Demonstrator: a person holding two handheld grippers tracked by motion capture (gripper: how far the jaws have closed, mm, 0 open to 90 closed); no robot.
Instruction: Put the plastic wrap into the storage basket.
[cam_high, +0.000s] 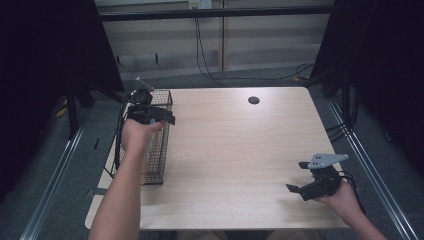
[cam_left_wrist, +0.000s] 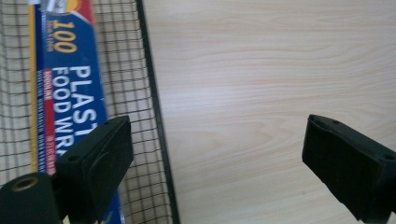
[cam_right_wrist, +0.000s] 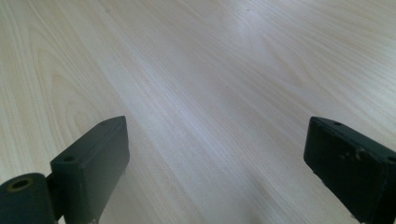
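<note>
A black wire basket (cam_high: 159, 145) stands along the table's left edge. Inside it lies a long blue box of plastic food wrap (cam_left_wrist: 70, 88), seen through the mesh in the left gripper view. My left gripper (cam_high: 159, 116) hovers over the basket's right wall (cam_left_wrist: 156, 116), open with nothing between its jaws: one jaw over the basket, the other over bare table. My right gripper (cam_high: 299, 176) is held low near the table's front right corner, open and empty, pointing left across bare wood (cam_right_wrist: 196, 93).
The light wooden table (cam_high: 230, 145) has a round cable hole (cam_high: 254, 100) at the back centre. Cables hang against the wall behind. Dark curtains and metal rails flank both sides of the table.
</note>
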